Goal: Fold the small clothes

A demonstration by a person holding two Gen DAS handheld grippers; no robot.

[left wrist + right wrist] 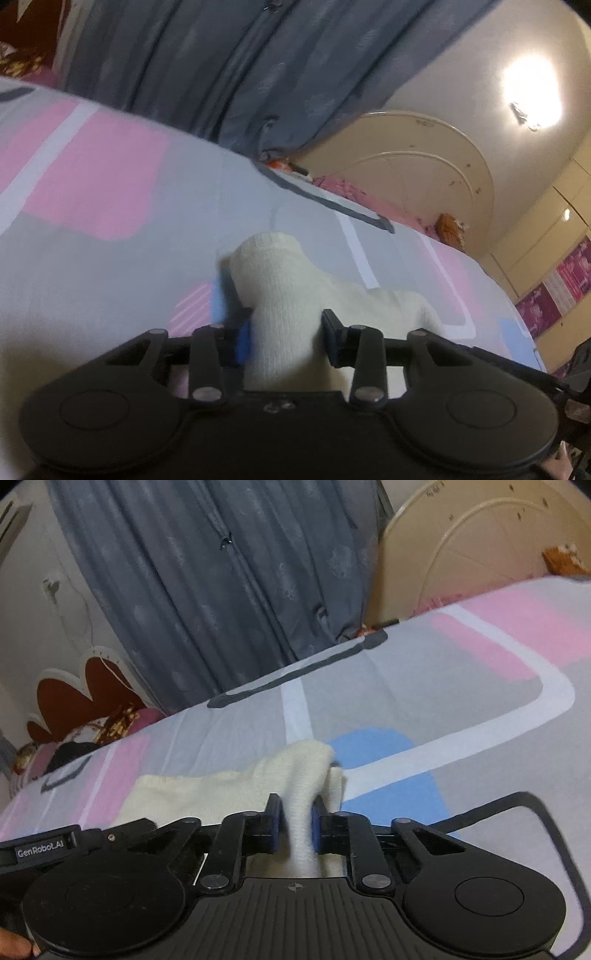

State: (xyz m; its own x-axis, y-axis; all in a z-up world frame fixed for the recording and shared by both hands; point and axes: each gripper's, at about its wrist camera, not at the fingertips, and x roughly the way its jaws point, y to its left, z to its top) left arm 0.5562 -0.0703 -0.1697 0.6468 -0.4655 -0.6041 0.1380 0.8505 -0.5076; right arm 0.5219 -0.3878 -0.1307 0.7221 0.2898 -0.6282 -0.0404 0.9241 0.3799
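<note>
The cream knit (295, 291) lies on the bedsheet (110, 184), stretched sideways between both grippers: right gripper (294, 823) pinches a bunched fold; left gripper (284, 332), wider, seemingly clasps the other end.

One text is legible: "GenRobot.AI", printed in pale letters on a small black tag (40, 852) at the near left edge of the right wrist view, beside the black gripper body. Pink posters (565, 280) are seen on the far right wall in the left wrist view, but their print is too blurred to be read. No nos. or other signs are made out.
</note>
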